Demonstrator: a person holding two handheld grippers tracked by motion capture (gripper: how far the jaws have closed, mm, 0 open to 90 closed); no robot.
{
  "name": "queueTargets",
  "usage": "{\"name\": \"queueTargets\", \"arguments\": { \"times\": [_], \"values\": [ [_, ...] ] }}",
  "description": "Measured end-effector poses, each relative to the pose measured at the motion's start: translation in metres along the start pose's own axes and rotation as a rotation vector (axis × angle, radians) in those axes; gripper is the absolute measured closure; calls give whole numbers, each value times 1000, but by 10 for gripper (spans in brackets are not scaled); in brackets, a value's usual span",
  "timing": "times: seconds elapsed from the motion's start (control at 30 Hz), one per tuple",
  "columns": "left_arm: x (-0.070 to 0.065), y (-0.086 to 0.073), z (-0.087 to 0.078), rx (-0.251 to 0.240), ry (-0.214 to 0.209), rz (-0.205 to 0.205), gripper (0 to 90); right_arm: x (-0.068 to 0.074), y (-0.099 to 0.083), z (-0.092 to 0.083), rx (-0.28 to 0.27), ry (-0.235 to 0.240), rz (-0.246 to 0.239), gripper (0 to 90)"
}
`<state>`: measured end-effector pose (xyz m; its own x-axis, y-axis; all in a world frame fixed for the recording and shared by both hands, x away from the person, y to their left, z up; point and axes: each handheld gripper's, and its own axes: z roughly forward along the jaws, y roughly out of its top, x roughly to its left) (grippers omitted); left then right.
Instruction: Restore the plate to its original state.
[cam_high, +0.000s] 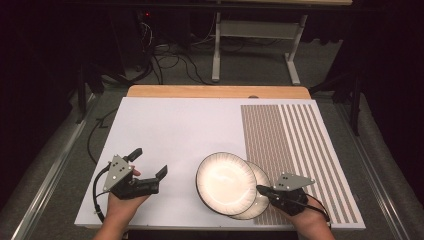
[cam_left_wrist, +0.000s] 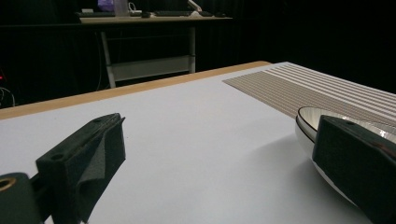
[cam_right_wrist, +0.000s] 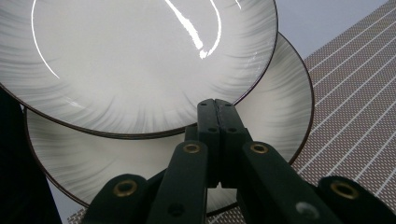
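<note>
Two white plates with grey-streaked, dark-edged rims lie overlapped near the table's front. The upper plate (cam_high: 225, 182) (cam_right_wrist: 140, 56) is offset left over the lower plate (cam_high: 260, 200) (cam_right_wrist: 275, 107). My right gripper (cam_high: 261, 189) (cam_right_wrist: 215, 105) is shut, jaws pressed together with nothing between them. Its tips reach over the lower plate and meet the upper plate's near rim. My left gripper (cam_high: 149, 162) (cam_left_wrist: 219, 135) is open and empty, low over the white board to the left of the plates. A plate rim (cam_left_wrist: 306, 119) shows past its right jaw.
The plates rest on a white board (cam_high: 175, 130) with a brown striped mat (cam_high: 295, 145) on its right half. A wooden table edge (cam_high: 215, 91) runs along the back. Beyond it are a desk frame (cam_high: 255, 30) and floor cables.
</note>
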<state>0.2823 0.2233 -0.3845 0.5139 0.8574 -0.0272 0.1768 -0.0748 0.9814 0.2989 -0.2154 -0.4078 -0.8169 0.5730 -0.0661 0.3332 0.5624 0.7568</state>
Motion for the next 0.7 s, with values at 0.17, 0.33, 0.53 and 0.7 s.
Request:
{"name": "queueTargets", "arguments": {
  "times": [0.17,0.33,0.53,0.7],
  "values": [
    [0,0,0,2,0,2,29,0,0,0,0,0,1,900],
    [0,0,0,4,2,5,28,0,0,0,4,-1,3,900],
    [-2,0,1,11,-3,13,26,0,0,0,4,2,5,900],
    [0,0,2,19,-18,2,36,0,0,-1,5,2,5,900]
  ]
}}
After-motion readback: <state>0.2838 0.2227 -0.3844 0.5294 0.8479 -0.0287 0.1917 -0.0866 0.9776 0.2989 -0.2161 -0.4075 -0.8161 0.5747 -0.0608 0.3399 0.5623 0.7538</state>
